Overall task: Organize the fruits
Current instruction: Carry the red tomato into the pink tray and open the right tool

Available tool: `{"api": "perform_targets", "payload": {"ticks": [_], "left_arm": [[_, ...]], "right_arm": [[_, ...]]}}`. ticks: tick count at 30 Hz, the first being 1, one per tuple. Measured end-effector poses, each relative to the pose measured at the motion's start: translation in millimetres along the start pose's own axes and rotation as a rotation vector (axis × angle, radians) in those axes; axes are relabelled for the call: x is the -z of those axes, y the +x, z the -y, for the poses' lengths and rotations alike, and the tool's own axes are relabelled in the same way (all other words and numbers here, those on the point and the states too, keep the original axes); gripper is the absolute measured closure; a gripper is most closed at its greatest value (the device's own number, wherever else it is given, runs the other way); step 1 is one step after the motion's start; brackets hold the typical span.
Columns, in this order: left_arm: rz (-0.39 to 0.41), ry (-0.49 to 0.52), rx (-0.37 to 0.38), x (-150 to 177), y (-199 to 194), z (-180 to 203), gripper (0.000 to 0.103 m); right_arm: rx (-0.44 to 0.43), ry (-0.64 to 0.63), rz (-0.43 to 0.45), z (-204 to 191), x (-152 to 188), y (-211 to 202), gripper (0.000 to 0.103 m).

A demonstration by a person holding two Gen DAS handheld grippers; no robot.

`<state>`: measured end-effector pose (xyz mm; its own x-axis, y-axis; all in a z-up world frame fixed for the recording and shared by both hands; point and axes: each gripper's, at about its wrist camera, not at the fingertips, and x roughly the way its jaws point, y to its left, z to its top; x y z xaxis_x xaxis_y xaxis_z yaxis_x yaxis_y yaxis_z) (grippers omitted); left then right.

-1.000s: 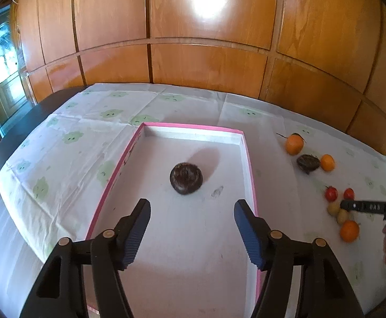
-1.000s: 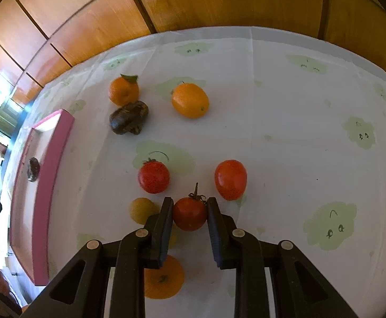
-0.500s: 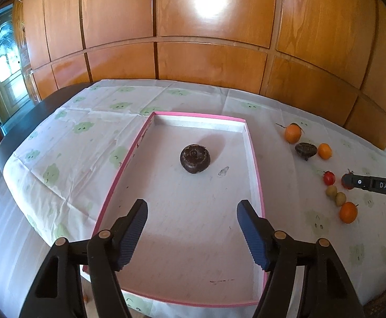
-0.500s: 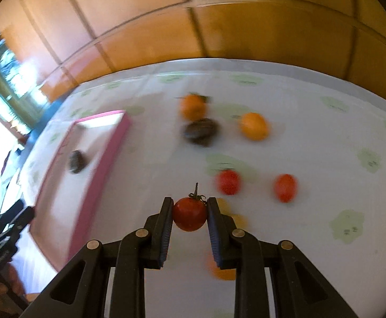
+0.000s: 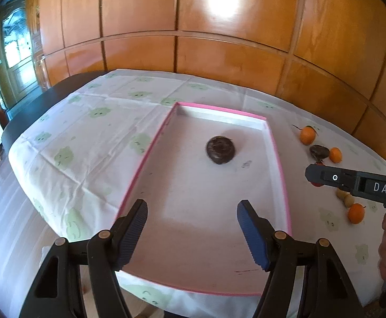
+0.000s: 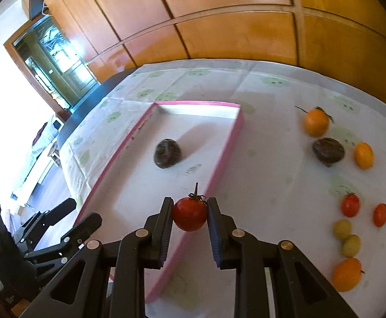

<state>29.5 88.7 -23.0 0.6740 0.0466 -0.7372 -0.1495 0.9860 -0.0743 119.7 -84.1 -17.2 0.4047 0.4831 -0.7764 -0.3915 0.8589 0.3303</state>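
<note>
In the left wrist view, the left tool [image 5: 191,228] hung over the near end of the pink-rimmed tray [image 5: 280,159], its jaws apart with nothing between them. A dark round fruit [image 5: 220,149] lay in the tray.

In the right wrist view, the right tool [image 6: 189,213] was clamped on a red tomato [image 6: 189,216] above the tray's right rim [image 6: 227,143]. The step looked like carrying it in; next it called for moving over the tray floor, lowering, and parting the jaws. Other fruits lay on the counter [image 6: 272,172].
</note>
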Motion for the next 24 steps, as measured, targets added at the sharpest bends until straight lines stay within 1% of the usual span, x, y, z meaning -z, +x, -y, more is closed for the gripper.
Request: {"api": "perform_targets", "payload": {"ticks": [6,12,18,24], "left_arm": [[-0.011,-0.026,-0.012,3.8,1.6,-11.2,0.030],[-0.016,-0.026,-0.010,5.1,0.3,-11.8,0.029],[-0.012,-0.007,0.002,5.7,-1.5,-5.6,0.029],[-0.014,0.002,0.011,6.0,-2.4,-1.6,0.029]], "right_arm": [[0.018,-0.030,-0.028,-17.5,-7.4,22.2,0.078],[0.042,-0.037,-0.040,-26.9,-17.1,37.2,0.077],[0.035,-0.028,-0.018,-28.8,-19.9,31.6,0.075],[0.042,-0.015,0.017,-22.8,-14.9,13.5,0.075]]}}
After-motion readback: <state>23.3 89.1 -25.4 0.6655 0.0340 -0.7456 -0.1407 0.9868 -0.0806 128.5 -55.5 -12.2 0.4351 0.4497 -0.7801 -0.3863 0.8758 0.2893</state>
